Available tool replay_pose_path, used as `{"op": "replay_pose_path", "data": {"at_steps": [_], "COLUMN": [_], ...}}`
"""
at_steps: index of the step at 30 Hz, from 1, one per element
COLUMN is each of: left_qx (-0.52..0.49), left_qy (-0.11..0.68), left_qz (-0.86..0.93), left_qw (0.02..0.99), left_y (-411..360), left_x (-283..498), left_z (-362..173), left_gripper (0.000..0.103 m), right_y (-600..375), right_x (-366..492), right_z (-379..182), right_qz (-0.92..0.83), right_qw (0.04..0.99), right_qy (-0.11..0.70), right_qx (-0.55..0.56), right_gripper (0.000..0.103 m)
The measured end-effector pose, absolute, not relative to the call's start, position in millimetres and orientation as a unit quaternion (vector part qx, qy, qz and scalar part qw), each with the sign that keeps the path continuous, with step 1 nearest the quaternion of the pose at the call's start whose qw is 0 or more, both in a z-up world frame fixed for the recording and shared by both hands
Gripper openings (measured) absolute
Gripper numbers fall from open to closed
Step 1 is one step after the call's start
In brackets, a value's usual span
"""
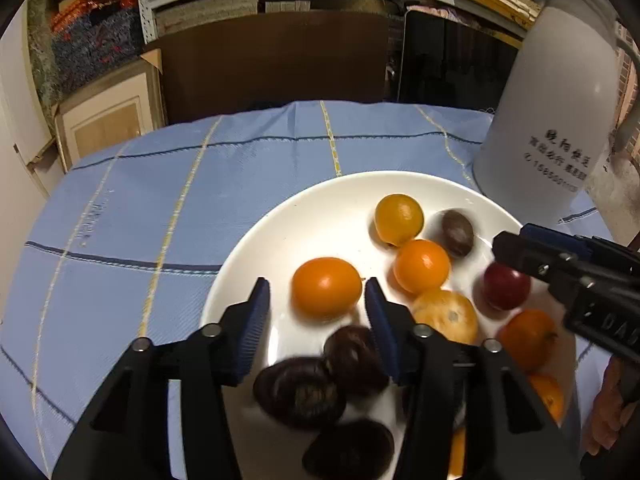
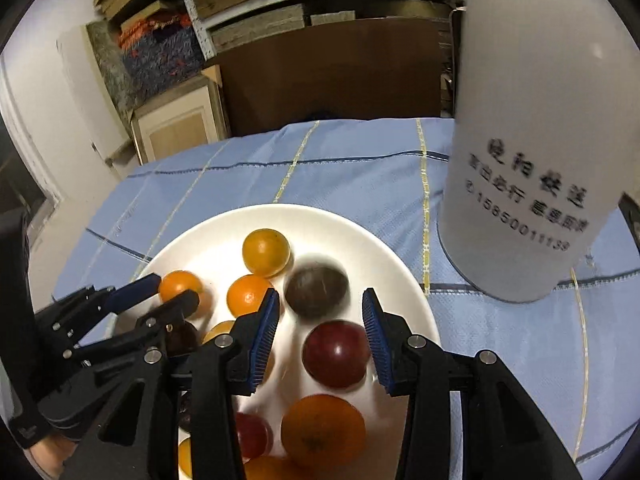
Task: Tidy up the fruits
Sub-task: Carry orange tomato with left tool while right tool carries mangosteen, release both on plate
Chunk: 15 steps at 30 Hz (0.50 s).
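A white plate on a blue checked cloth holds several orange fruits, dark brown fruits and a red fruit. My left gripper hovers open over the plate's near left. An orange fruit lies just past its tips, and a blurred dark fruit lies below, between the fingers; neither pad touches either. My right gripper also stands open above the plate. The red fruit and a blurred brown fruit show in its gap, neither pressed. Each gripper also shows in the other's view, the right gripper and the left gripper.
A tall white jug with black print stands on the cloth just right of the plate. Behind the table are a brown board, a cardboard box and shelves. A hand shows at the right edge.
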<state>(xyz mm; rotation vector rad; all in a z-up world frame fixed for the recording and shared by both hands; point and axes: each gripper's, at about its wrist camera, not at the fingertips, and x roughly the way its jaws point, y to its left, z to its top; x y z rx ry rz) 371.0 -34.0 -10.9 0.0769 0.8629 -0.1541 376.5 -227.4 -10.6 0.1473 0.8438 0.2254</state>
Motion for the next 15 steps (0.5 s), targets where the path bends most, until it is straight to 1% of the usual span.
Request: {"op": "replay_pose_path", "data": {"at_steps": [2, 3, 4, 5, 6, 8, 12, 15], "left_qx": [0.038, 0.038, 0.039, 0.043, 0.046, 0.052, 0.060, 0.064], "left_qy": [0.402, 0.392, 0.382, 0.365, 0.353, 0.335, 0.309, 0.295], "left_qz": [-0.070, -0.068, -0.065, -0.059, -0.055, -0.050, -0.041, -0.033], "left_qw": [0.912, 0.917, 0.921, 0.928, 0.933, 0.939, 0.948, 0.953], "left_y": [-32, -32, -32, -32, -33, -35, -40, -41], "left_x": [352, 341, 329, 308, 293, 260, 199, 162], "left_z": [2, 9, 16, 24, 29, 37, 39, 35], "left_gripper": [0.058, 0.061, 0.069, 0.075, 0.076, 0.083, 0.086, 0.087], "right_y": [-233, -235, -235, -237, -238, -239, -244, -248], "right_x": [359, 344, 335, 321, 301, 275, 222, 195], "right_z": [-1, 6, 10, 15, 19, 21, 13, -4], "right_qz": [0.115, 0.116, 0.116, 0.118, 0.123, 0.130, 0.141, 0.149], "right_qw": [0.907, 0.911, 0.914, 0.917, 0.920, 0.923, 0.924, 0.918], "right_qy": [0.397, 0.388, 0.382, 0.374, 0.364, 0.355, 0.345, 0.351], "right_qx": [0.078, 0.077, 0.075, 0.074, 0.073, 0.073, 0.085, 0.107], "right_gripper": [0.044, 0.046, 0.048, 0.053, 0.054, 0.054, 0.054, 0.054]}}
